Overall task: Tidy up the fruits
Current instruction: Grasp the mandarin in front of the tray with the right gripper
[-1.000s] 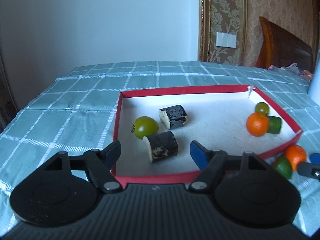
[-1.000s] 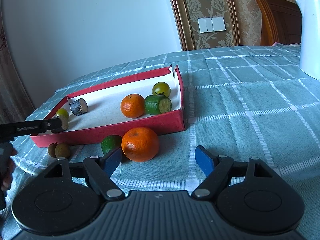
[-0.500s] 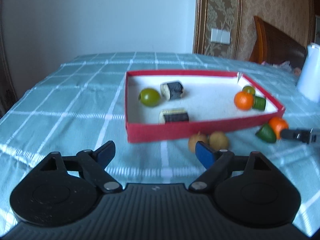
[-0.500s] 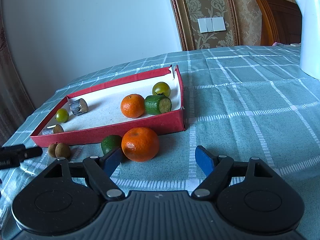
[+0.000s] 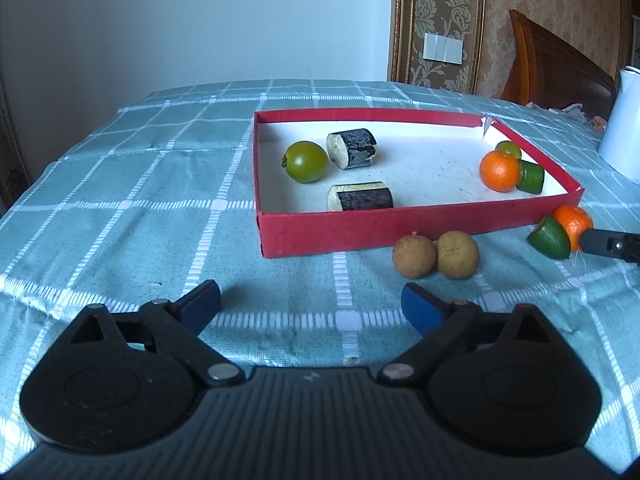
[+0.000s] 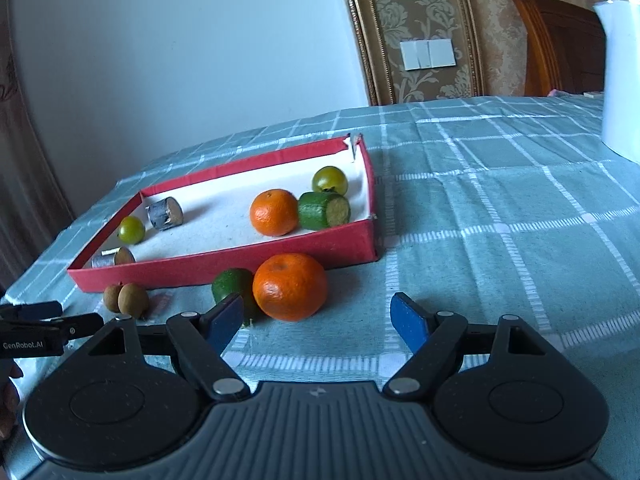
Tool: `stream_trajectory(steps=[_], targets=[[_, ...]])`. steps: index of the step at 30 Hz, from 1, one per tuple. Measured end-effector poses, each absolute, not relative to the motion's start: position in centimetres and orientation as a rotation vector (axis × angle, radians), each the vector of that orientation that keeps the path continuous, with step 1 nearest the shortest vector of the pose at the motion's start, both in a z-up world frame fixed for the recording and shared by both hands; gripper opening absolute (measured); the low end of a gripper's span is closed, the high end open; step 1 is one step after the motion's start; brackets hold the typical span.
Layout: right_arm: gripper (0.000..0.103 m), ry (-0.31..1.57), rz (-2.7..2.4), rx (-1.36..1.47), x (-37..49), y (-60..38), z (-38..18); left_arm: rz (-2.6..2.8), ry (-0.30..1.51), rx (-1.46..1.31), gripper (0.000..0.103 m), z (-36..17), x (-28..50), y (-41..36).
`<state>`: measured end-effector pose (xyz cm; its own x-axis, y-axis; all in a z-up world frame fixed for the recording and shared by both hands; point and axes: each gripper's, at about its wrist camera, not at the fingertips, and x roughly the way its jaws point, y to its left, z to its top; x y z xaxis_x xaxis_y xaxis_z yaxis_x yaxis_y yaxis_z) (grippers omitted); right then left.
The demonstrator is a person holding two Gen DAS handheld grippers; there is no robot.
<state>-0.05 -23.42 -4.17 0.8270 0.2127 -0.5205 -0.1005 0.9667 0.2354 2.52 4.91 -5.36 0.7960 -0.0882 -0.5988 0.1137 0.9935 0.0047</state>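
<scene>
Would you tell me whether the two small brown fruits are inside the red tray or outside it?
Outside. The two brown fruits lie side by side on the tablecloth, just in front of the red tray and its near wall.

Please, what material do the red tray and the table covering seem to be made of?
The red tray looks like matte cardboard: thin folded walls, a torn corner, white paper-like inside. The table covering seems to be woven fabric, teal with white checks: it wrinkles and shows thread texture.
</scene>
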Motion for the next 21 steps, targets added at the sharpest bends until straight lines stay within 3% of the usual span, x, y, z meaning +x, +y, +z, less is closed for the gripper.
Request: stream_trajectory(steps=[3,10,21], targets=[[0.078,0.571,0.174,0.168,0.1,-22.7,-4.0,-0.1,0.652,0.049,0.103,-5.4,2.8,4.7],[0.055,0.552,0.196,0.153,0.6,-22.0,-3.5,-0.102,0.654,0.047,0.103,-5.4,2.9,4.7],[0.055,0.615,0.237,0.312,2.0,-23.3,-3.8,-0.102,0.654,0.047,0.103,-5.4,2.9,4.7]])
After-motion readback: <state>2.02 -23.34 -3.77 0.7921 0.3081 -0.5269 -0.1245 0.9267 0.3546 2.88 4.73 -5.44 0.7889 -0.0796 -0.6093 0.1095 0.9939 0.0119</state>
